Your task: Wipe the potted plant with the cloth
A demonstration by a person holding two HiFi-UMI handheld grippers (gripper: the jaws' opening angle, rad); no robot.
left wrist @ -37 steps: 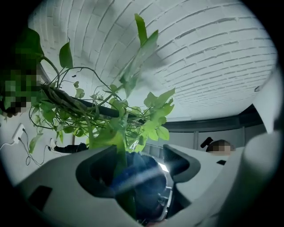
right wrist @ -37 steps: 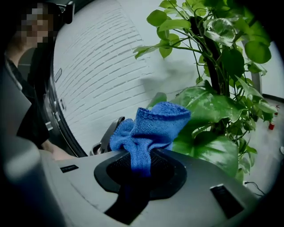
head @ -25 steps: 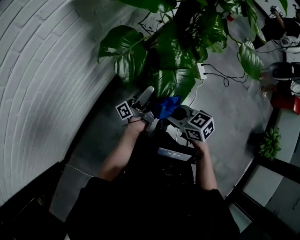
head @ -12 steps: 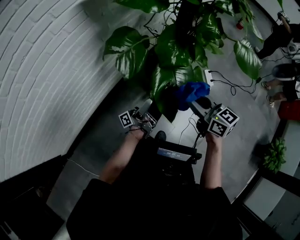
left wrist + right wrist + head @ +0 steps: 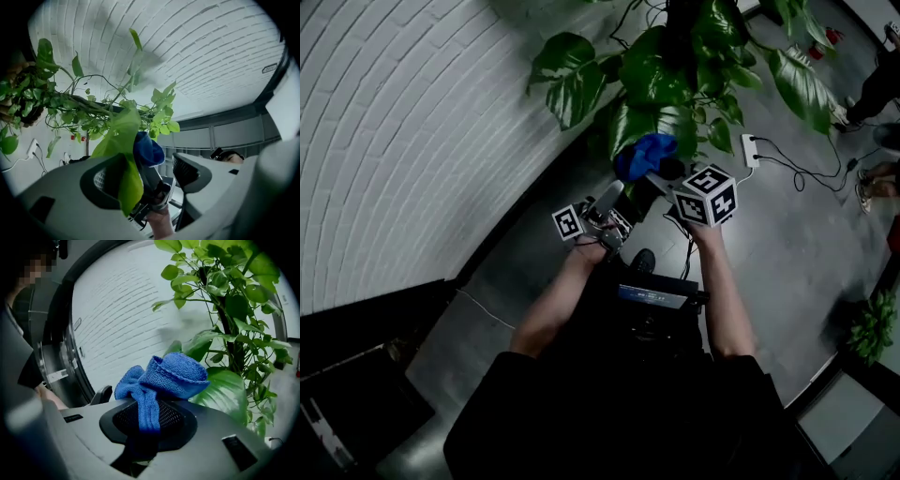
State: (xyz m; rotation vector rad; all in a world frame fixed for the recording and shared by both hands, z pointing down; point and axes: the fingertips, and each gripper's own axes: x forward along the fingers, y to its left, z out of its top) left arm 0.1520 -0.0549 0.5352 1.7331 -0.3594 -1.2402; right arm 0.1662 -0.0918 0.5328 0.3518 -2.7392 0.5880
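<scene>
The blue cloth [image 5: 165, 375] sits clamped in the right hand-held gripper [image 5: 146, 430], bunched beyond its tips close beside the potted plant [image 5: 230, 310], while the left hand-held gripper [image 5: 151, 174] holds its jaws apart around a hanging leaf [image 5: 125, 154].

Light: dim and flat, brightest on the white brick wall [image 5: 197, 51] | Shadows: soft grey smudge of the plant [image 5: 229, 310] on that wall | Head view: murky, clothes [image 5: 609, 412] near black, wall lines bowed | Gripper views: black rounded corners, near leaf [image 5: 124, 164] blurred, cloth [image 5: 173, 373] crisp
</scene>
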